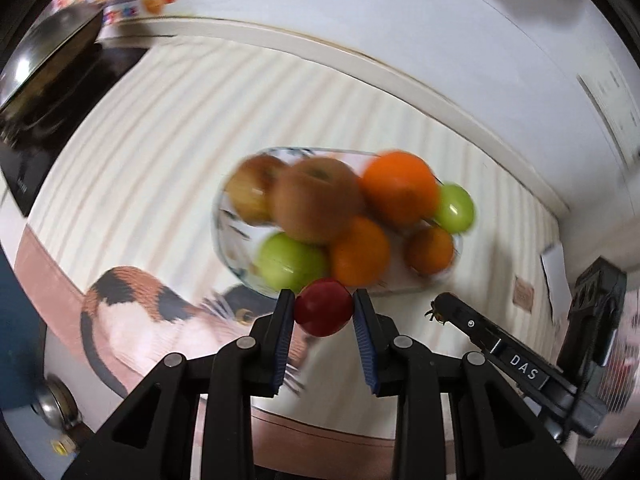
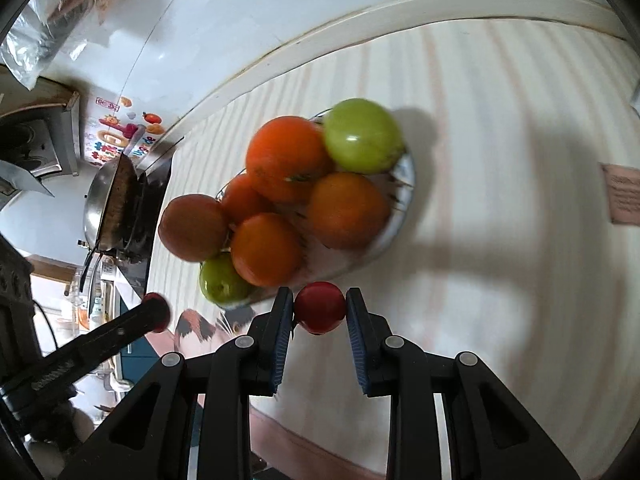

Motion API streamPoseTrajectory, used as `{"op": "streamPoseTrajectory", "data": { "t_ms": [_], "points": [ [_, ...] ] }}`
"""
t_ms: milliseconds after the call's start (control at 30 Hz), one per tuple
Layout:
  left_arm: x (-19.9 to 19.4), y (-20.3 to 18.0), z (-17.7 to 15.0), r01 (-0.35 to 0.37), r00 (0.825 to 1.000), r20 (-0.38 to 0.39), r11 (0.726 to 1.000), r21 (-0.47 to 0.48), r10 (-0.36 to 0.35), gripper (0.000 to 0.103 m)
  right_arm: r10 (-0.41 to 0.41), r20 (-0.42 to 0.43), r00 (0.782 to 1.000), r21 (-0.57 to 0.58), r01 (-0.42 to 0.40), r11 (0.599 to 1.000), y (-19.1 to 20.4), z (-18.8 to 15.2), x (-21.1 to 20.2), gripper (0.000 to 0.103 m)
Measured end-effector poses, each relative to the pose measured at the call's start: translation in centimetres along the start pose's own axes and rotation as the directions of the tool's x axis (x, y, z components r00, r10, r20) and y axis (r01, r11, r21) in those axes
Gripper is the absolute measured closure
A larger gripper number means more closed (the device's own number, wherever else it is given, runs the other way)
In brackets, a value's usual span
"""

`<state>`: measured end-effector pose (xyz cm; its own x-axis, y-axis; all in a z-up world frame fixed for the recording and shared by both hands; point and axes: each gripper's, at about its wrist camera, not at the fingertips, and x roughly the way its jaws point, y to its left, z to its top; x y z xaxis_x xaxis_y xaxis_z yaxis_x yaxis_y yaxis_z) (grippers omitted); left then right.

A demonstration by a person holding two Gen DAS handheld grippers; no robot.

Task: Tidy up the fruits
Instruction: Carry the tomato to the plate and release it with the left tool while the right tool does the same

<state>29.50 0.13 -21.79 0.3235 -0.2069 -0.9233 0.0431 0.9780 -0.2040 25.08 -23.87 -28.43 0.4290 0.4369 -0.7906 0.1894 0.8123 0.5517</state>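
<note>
Grippers first: your left gripper (image 1: 324, 307) pinches a small red fruit (image 1: 324, 306) between its blue pads (image 1: 282, 340), and the fruit sits at the fingertips, touching both. Your right gripper (image 2: 320, 307) likewise pinches a second red fruit (image 2: 320, 307), squeezed between its own pads (image 2: 281, 340). In the right wrist view you can see the left gripper's finger coming in low on the left with its red fruit (image 2: 157, 311) at the tip; in the left wrist view the right gripper's finger (image 1: 472, 325) shows at the lower right, but what it carries is too small to make out there.

Both red fruits hang just at the near edge of the bowl (image 1: 224, 236), above the striped tablecloth (image 1: 140, 152). You cannot tell whether either one touches the rim.

The bowl is a shallow patterned dish, and it is heaped. In it you have two green apples (image 2: 362, 136), one at the far side and one at the near edge, several oranges (image 2: 286, 156) stacked in the middle, and two brownish round fruits (image 1: 318, 200) on one side. The pile rises above the rim (image 2: 410, 172), and one brownish fruit bulges out past it.

Beyond the bowl, the cloth runs to a pale raised edge against a white wall (image 2: 240, 8). A metal pan (image 2: 110, 204) sits on a dark stove off to the side, with colourful stickers (image 2: 120, 136) on the wall behind it. A bird print (image 1: 132, 304) marks the cloth's near corner.
</note>
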Motion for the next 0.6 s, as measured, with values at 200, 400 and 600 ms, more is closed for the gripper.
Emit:
{"op": "streamPoseTrajectory", "data": {
  "t_ms": [200,400,600],
  "points": [
    [1.3,3.8,1.9,0.000,1.000,-0.001,0.996,-0.093,0.000,0.076,-0.060,-0.009,0.998,-0.069,0.059,0.996,2.1,0.6,3.2,0.074],
    [4.6,5.9,3.2,0.007,0.998,-0.054,0.991,-0.134,-0.014,0.076,-0.103,-0.005,0.995,-0.103,0.102,0.990,3.4,0.7,5.0,0.073],
    [7.1,6.9,3.9,0.019,0.994,-0.102,0.987,-0.157,-0.036,0.076,-0.130,-0.003,0.992,-0.124,0.128,0.984,3.8,1.1,5.9,0.073]
  ]
}}
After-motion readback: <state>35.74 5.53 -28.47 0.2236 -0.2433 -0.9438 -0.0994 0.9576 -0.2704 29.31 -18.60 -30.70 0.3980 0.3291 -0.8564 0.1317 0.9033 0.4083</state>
